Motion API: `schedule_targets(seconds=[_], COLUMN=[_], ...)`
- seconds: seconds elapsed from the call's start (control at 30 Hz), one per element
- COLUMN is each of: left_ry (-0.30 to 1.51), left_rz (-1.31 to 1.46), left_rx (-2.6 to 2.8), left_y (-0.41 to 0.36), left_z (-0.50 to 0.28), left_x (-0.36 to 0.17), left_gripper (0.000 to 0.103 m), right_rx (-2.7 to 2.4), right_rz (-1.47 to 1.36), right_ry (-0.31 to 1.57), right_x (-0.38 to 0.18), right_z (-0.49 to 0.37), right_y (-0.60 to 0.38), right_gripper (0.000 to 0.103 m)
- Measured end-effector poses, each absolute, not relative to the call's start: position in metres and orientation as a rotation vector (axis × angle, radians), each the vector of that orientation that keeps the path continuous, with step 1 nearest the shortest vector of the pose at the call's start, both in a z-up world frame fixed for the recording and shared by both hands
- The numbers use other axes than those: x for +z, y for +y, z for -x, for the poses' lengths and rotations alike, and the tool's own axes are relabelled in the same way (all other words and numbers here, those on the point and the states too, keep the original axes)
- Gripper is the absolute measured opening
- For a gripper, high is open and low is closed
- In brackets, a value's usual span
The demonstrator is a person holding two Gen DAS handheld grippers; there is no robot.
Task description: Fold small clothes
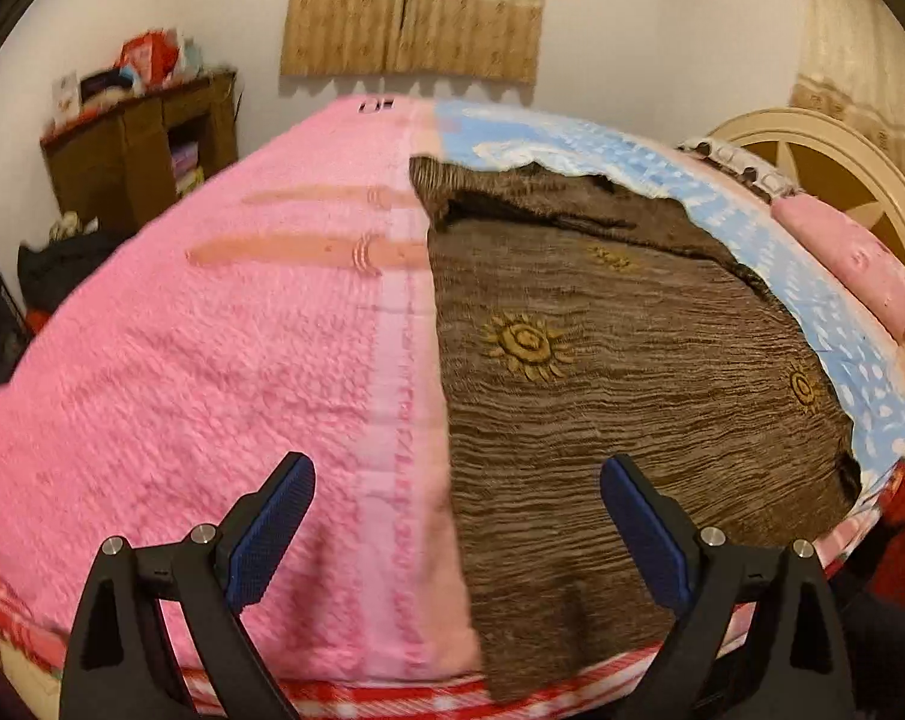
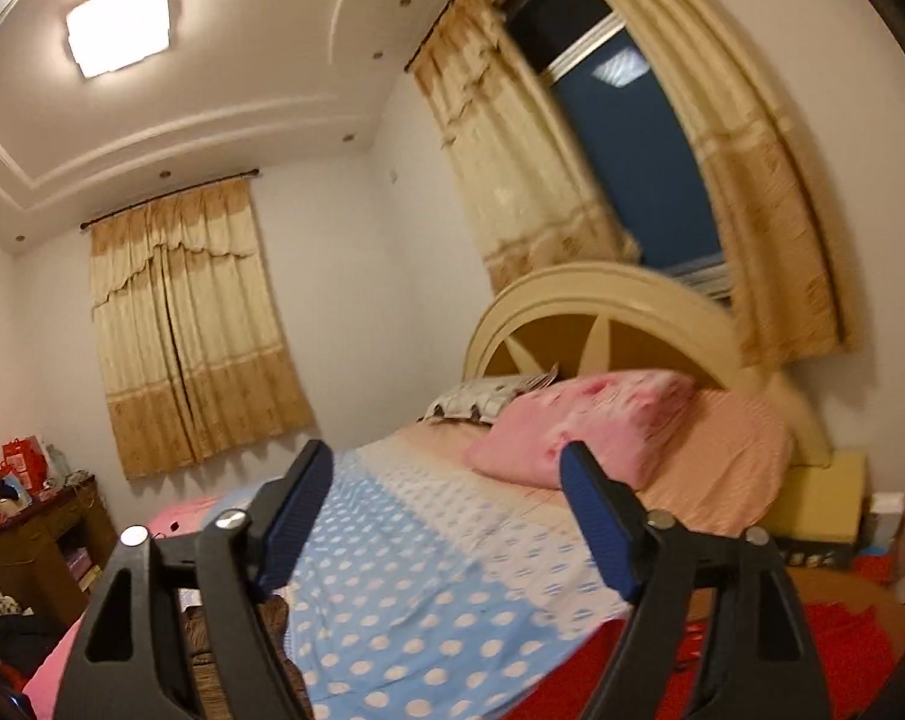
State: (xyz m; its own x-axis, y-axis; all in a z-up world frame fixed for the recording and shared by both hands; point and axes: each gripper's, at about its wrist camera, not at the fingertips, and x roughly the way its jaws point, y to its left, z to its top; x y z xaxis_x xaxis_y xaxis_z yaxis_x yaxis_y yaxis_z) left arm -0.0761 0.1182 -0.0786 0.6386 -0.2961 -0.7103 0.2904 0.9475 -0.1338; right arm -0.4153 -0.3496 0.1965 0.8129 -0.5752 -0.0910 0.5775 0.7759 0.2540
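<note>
The brown cloth (image 1: 620,372) is lying lengthwise up the frame's right-centre, nearer the left gripper (image 1: 458,534), both grippers gaping empty.

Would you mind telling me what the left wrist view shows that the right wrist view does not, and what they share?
Only the left wrist view shows the brown cloth spread out with its sun motifs, lying beside the pink towel, with the left gripper open above them. Only the right wrist view shows the ceiling light, the uncovered window and the open right gripper aimed away from the cloth. Both show the blue dotted sheet, pink pillow, headboard and wooden cabinet.
</note>
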Motion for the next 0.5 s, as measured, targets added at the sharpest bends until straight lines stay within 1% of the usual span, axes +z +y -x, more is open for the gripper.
schedule_targets(seconds=[0.07, 0.17, 0.33, 0.37, 0.43, 0.5], left_ry=[0.819, 0.833, 0.875, 0.88, 0.882, 0.88], left_rz=[0.055, 0.085, 0.071, 0.079, 0.079, 0.063], left_rx=[-0.355, -0.355, -0.314, -0.316, -0.315, -0.325], left_y=[0.12, 0.123, 0.127, 0.128, 0.125, 0.12], left_z=[0.079, 0.081, 0.086, 0.087, 0.091, 0.097], left_x=[-0.077, -0.081, -0.097, -0.099, -0.103, -0.108], left_gripper=[0.096, 0.096, 0.096, 0.096, 0.096, 0.096], right_rx=[-0.577, -0.449, -0.21, -0.169, -0.082, -0.057], right_rz=[-0.276, -0.309, -0.436, -0.447, -0.433, -0.398], right_ry=[0.084, 0.248, 0.572, 0.627, 0.722, 0.759], right_x=[0.181, 0.136, 0.042, 0.027, -0.003, -0.021], right_z=[0.407, 0.385, 0.289, 0.273, 0.238, 0.216], right_y=[-0.347, -0.341, -0.324, -0.316, -0.292, -0.271], right_gripper=[0.087, 0.087, 0.087, 0.086, 0.079, 0.079])
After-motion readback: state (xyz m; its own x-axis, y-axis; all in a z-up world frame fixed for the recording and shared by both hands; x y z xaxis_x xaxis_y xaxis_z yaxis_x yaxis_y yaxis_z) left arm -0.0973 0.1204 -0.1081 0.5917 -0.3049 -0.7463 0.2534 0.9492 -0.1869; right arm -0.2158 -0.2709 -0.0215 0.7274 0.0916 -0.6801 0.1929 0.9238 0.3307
